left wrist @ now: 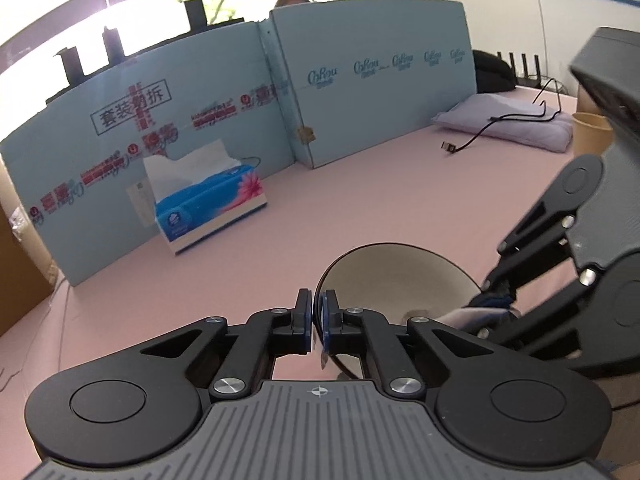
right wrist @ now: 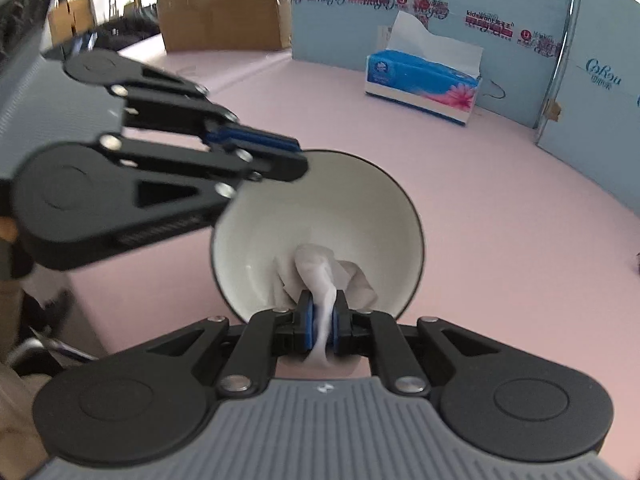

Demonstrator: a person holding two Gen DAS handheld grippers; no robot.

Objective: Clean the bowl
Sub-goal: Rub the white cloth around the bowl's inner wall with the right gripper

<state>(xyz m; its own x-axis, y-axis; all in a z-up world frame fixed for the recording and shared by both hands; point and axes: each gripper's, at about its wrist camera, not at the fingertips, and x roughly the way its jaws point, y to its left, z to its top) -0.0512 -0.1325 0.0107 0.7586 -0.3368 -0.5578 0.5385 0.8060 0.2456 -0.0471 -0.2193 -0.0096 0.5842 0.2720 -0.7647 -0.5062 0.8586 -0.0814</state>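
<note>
L gripper (left wrist: 316, 320) jaws clamped on rim of bowl (right wrist: 320, 220), centre frame in R view, on pink bench (right wrist: 500, 220). R gripper (right wrist: 322, 320) jaws pinch tissue (right wrist: 320, 268) inside bowl. Judgement: keep rim steady, sweep wad round wall w/ light pressure. Bowl bottom hidden by tissue; dirt not discernible.

Both wrist views look closely into the bowl (left wrist: 396, 276)

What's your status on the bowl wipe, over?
Left gripper shut on bowl rim, bowl tilted. Right gripper shut on tissue, tissue inside bowl. Nothing in the way; tissue box stands apart.
</note>
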